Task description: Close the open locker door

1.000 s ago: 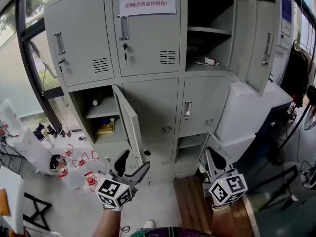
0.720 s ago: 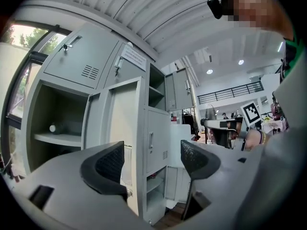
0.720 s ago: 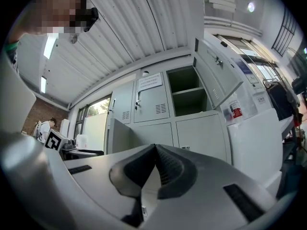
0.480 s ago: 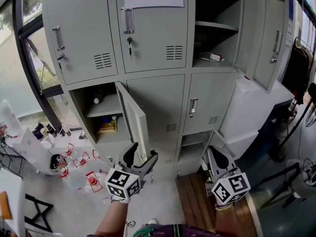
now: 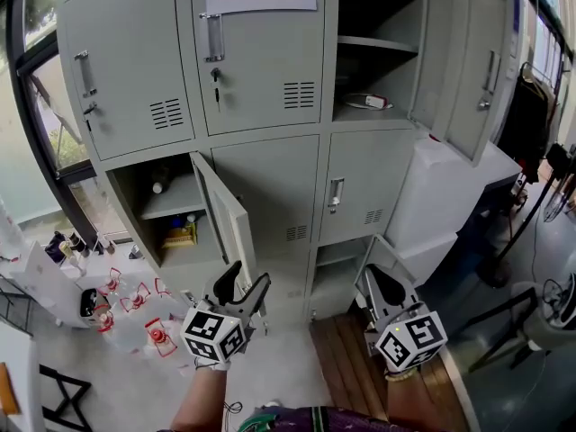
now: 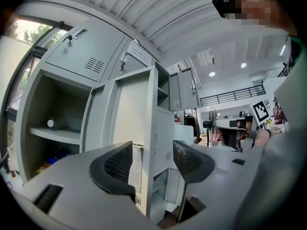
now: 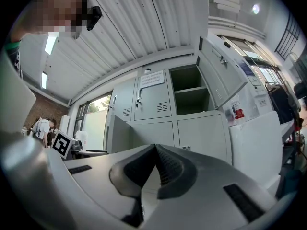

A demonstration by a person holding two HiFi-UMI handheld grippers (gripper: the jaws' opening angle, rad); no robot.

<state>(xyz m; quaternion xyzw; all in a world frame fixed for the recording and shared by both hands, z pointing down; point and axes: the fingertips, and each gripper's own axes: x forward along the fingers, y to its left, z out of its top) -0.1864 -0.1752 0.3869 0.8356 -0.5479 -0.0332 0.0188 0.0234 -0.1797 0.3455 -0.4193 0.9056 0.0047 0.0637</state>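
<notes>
Locker door (image 5: 220,210), middle row, left column, stands swung out toward the viewer; all places are given relative to it.

- **Left of the door:** its open compartment (image 5: 162,210), with a shelf and small items inside.
- **At the door's lower free corner:** left gripper (image 5: 245,277). Its jaws are partly apart and have just been closing. The door's free edge (image 6: 152,114) stands in the gap between them. Neither pad presses on it, and nothing is held.
- **Well to the right of the door:** right gripper (image 5: 382,284), jaws fully together and empty.
- **Farther right and higher:** an upper door (image 5: 472,61), also ajar.

Step in hand, as judged: taking hold of the door's free edge. The next move probably calls for pinching or bracing that edge, then sweeping it leftward about the hinge until the door lies flush over its compartment.
</notes>
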